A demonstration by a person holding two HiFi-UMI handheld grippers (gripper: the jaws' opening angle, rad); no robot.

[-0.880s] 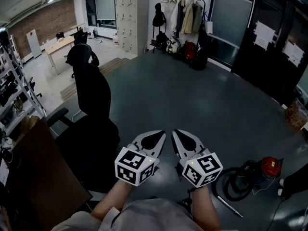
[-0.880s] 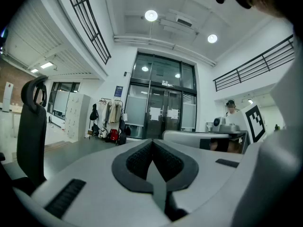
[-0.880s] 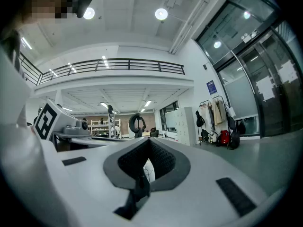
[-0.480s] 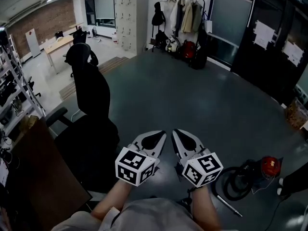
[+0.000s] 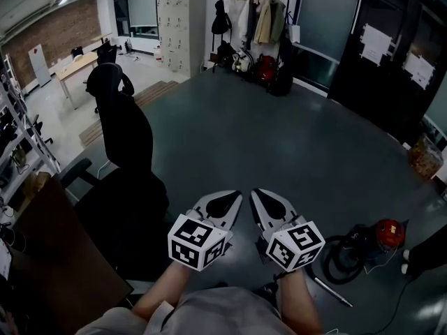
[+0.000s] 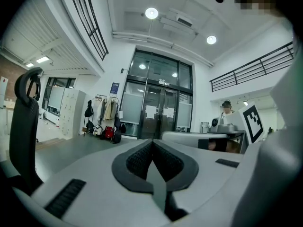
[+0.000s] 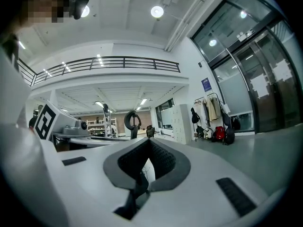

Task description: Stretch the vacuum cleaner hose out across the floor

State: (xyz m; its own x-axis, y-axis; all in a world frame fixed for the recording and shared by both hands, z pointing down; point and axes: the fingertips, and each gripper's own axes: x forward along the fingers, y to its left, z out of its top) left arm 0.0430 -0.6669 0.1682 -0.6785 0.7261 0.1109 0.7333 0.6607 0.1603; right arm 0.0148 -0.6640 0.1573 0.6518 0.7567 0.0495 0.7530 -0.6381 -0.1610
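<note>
Grey floor (image 5: 279,138) runs broad and bare through a tall office hall, and above it the person holds both claws level, side by side. The left claw (image 5: 225,202) has its jaws pressed together on nothing, and its own view shows the ribbed pads (image 6: 137,159) meeting with no gap. The right claw (image 5: 269,202) is closed and empty in the same way. Low to the person's right, well apart from either claw, lies the vacuum cleaner hose (image 5: 342,260), curled in a dark loop on the floor beside the red canister (image 5: 390,233), with a thin wand (image 5: 332,292) lying straight nearby. A black office chair (image 5: 126,124) stands to the left and a coat rack (image 5: 255,19) by the far wall. The hose looks light, ribbed and springy, so it would likely curl back if let go. The stiffer cuff near its free end seems the best place to grip, since a hard pull might drag the canister along.
</note>
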